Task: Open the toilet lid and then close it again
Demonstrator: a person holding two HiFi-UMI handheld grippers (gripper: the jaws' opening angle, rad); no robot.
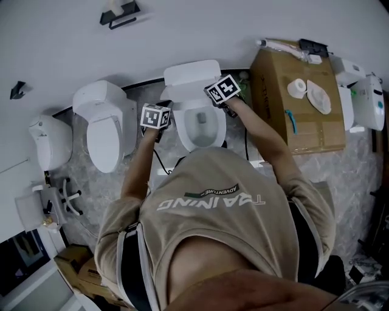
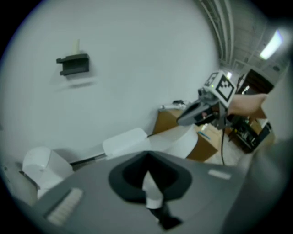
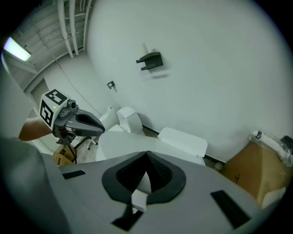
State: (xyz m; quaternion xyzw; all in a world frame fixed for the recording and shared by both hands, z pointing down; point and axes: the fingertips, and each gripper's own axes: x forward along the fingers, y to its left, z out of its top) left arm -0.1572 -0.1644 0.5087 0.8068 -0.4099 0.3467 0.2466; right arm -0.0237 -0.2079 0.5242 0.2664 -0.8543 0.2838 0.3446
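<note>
The white wall (image 1: 182, 30) backs a row of fixtures on a grey marbled floor (image 1: 358, 176). A brown cardboard box (image 1: 273, 91) stands at the right end, against the wall, with a white paper roll (image 1: 296, 87) lying on top.

The white ceramic toilet (image 1: 191, 76) at the centre is the unit being handled. A second white toilet (image 1: 106, 121), lid down, stands just beside it on the left.

The white oval toilet lid (image 2: 181, 141) of the centre unit is raised. It stands tilted in front of the tank, and the bowl is open to the head view.

The left gripper (image 3: 98, 127) sits at the left edge of the lid and the right gripper (image 2: 182, 120) at its upper right edge. The right tip appears to touch the rim; contact on the left side cannot be confirmed.

Each gripper's own view shows its two jaws brought together to a point with nothing between them. Neither one has hold of the lid.

A black wall bracket (image 1: 118, 13) is fixed high on the wall above the toilets.
</note>
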